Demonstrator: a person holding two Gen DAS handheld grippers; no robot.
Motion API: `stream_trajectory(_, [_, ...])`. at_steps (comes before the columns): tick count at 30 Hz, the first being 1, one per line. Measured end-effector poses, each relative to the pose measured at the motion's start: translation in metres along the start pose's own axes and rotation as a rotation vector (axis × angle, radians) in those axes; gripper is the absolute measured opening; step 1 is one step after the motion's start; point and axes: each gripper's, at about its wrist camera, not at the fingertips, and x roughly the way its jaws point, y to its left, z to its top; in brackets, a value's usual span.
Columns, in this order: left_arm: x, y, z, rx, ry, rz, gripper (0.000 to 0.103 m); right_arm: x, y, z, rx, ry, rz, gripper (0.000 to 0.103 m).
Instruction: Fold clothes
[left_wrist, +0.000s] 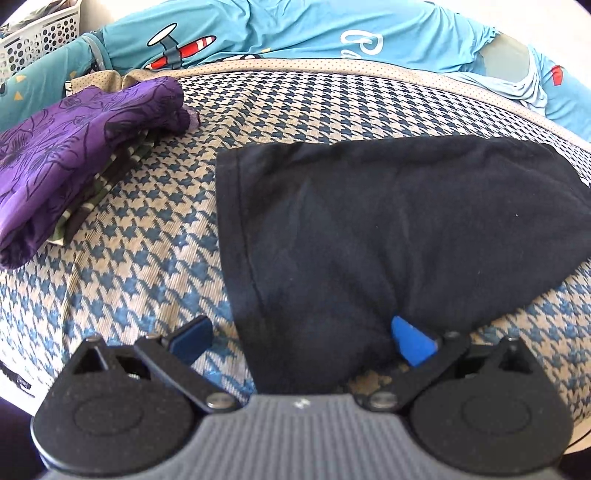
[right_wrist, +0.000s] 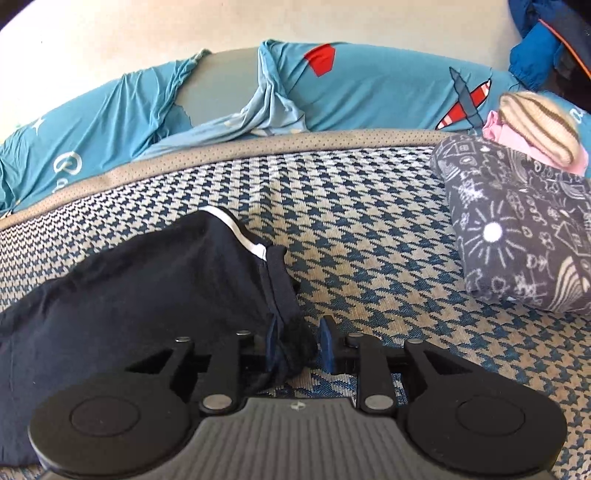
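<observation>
The dark navy garment (left_wrist: 388, 221) lies spread and partly folded on the houndstooth-patterned surface (left_wrist: 147, 258), its hemmed straight edge running down one side. At the other end a white-trimmed edge (right_wrist: 242, 236) shows, and the cloth bunches into a narrow, gathered corner there.

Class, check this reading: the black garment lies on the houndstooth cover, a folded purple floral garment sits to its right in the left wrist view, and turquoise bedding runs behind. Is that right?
One detail is wrong. In the left wrist view the purple floral garment sits to the left of the black garment, not its right. The houndstooth cover and the turquoise bedding behind are as stated.
</observation>
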Motion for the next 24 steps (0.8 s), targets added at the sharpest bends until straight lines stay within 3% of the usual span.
stream_trajectory(6, [-0.005, 0.005, -0.004, -0.034, -0.002, -0.010, 0.103, -0.023, 0.022, -0.008, -0.010, -0.049, 0.053, 0.032])
stream_trajectory(12, [-0.017, 0.021, -0.003, -0.127, -0.064, -0.014, 0.103, -0.040, 0.066, -0.030, -0.097, -0.061, 0.157, 0.039])
stream_trajectory(24, [-0.011, 0.028, -0.009, -0.086, -0.003, 0.009, 0.103, -0.060, 0.159, -0.062, -0.283, -0.044, 0.411, 0.044])
